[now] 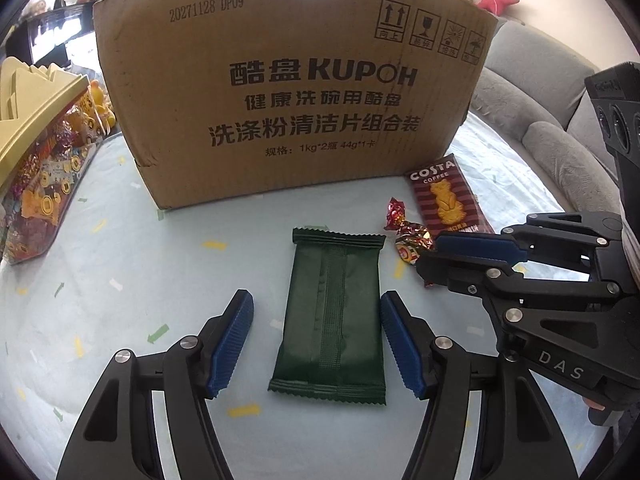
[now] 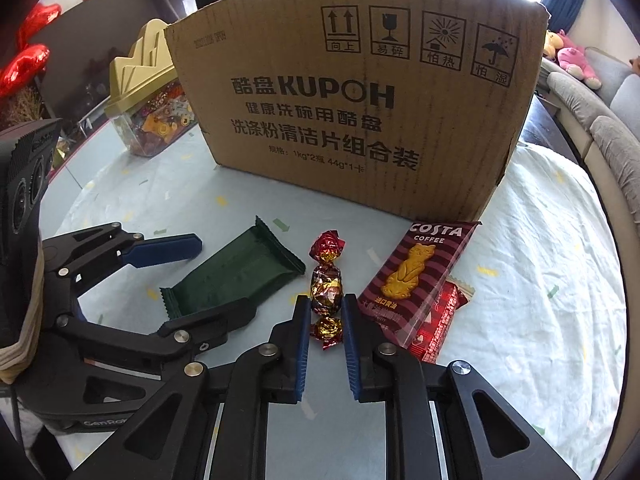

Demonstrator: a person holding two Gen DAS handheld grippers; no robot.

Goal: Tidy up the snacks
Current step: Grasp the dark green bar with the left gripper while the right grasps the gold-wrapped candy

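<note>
A dark green snack packet (image 1: 332,316) lies flat on the table between the spread fingers of my left gripper (image 1: 317,300), which is open around it without touching. It also shows in the right wrist view (image 2: 236,272). A red and gold foil-wrapped candy (image 2: 327,286) sits between the pads of my right gripper (image 2: 326,304), whose jaws stand narrowly apart on either side of it; contact is unclear. A Costa Coffee biscuit packet (image 2: 416,272) lies just right of the candy, over a red packet (image 2: 444,316). The large KUPOH cardboard box (image 1: 296,92) stands behind.
A clear candy jar (image 2: 156,120) with a gold lid stands at the back left of the box. The table has a pale patterned cloth (image 2: 520,300). A grey sofa (image 1: 540,92) lies beyond the table's right edge.
</note>
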